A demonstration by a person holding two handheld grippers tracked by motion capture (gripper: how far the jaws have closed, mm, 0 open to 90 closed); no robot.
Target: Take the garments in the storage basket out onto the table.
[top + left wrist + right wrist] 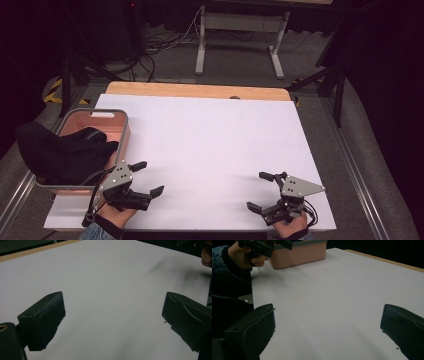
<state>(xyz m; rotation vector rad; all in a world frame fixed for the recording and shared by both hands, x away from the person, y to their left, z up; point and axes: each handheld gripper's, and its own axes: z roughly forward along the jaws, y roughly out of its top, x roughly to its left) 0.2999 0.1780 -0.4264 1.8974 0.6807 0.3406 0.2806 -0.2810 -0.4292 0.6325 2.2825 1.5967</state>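
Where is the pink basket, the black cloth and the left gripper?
pink basket (102, 114): high view, far rim.
black cloth (65, 150): high view, middle of the heap.
left gripper (148, 177): high view, between its open jaws.

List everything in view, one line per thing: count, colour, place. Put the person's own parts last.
basket: one, pink with a grey rim, left edge of the table.
cloth: one, black, heaped in the basket and hanging over its left side.
white sheet: one, covers most of the table top.
table: one, wooden, a strip bare at the far edge.
stand: one, grey, on the floor beyond the table.
left gripper: one, black, jaws open, near the basket's near corner.
right gripper: one, black, jaws open, near right of the sheet.
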